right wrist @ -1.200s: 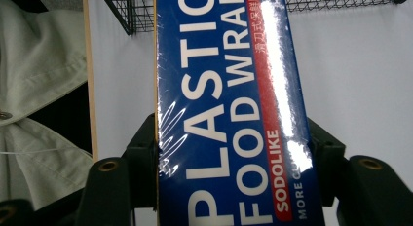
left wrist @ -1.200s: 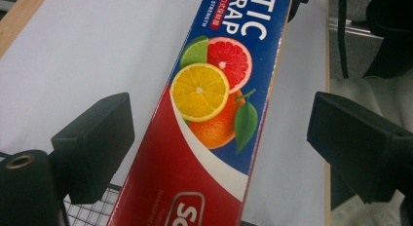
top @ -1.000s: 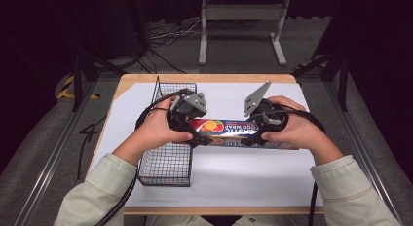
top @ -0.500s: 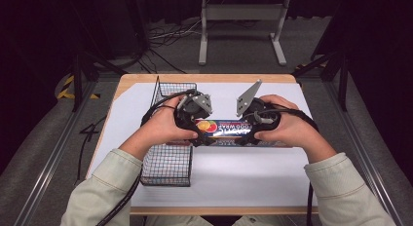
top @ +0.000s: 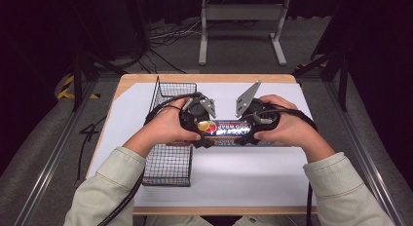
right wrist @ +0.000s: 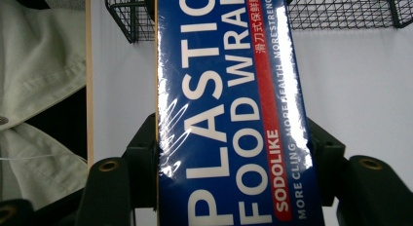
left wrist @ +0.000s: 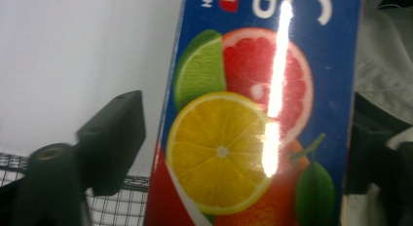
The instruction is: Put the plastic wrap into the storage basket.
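Right gripper (top: 254, 124) fingers clamp the plastic wrap box (top: 228, 128) mid-frame, while left gripper (top: 200, 123) fingers, just closing, straddle its fruit-printed end without pressing.

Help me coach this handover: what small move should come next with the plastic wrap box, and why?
Probably finish closing the left gripper. Its jaws have just been closing around the fruit-printed end of the plastic wrap box, yet one jaw stands visibly clear of the box edge in the left gripper view. The right gripper already clamps the other end, so the box stays steady meanwhile.
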Demonstrator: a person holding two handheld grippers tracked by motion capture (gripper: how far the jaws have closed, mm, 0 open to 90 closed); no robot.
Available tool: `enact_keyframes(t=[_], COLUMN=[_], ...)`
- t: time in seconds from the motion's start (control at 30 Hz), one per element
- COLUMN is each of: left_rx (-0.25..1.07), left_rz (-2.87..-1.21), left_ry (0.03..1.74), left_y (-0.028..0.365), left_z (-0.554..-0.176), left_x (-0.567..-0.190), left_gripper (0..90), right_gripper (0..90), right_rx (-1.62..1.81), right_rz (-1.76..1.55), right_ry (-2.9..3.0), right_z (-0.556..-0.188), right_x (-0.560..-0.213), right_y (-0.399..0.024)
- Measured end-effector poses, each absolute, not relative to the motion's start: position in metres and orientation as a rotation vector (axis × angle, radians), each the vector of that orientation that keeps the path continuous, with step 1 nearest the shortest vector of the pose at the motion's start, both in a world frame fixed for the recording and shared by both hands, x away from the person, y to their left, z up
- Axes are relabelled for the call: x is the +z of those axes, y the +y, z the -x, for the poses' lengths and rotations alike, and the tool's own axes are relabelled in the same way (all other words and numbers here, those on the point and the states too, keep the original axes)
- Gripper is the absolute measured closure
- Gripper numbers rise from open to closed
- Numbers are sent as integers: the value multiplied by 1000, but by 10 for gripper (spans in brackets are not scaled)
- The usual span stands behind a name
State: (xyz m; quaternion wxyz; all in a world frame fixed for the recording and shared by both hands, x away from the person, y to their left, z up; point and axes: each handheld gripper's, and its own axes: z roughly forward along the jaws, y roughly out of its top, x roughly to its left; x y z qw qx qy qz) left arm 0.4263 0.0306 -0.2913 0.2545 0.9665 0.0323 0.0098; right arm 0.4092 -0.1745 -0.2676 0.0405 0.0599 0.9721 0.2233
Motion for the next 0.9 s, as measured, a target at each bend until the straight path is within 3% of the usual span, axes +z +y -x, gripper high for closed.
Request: enact_keyframes(t=[0.47, 0.9], left_rx=[-96, -67], left_rz=[-2667, -2709], left_ry=[2, 3], left_y=[25, 20], left_z=[-427, -418], left_x=[-300, -300], left_gripper=[342, 398], right_gripper=[401, 400], right_rx=[647, 667], right_rz=[-115, -81], right_ry=[2981, 3019], right_z=[-407, -407], right_x=[-271, -275], right_y=[-171, -173])
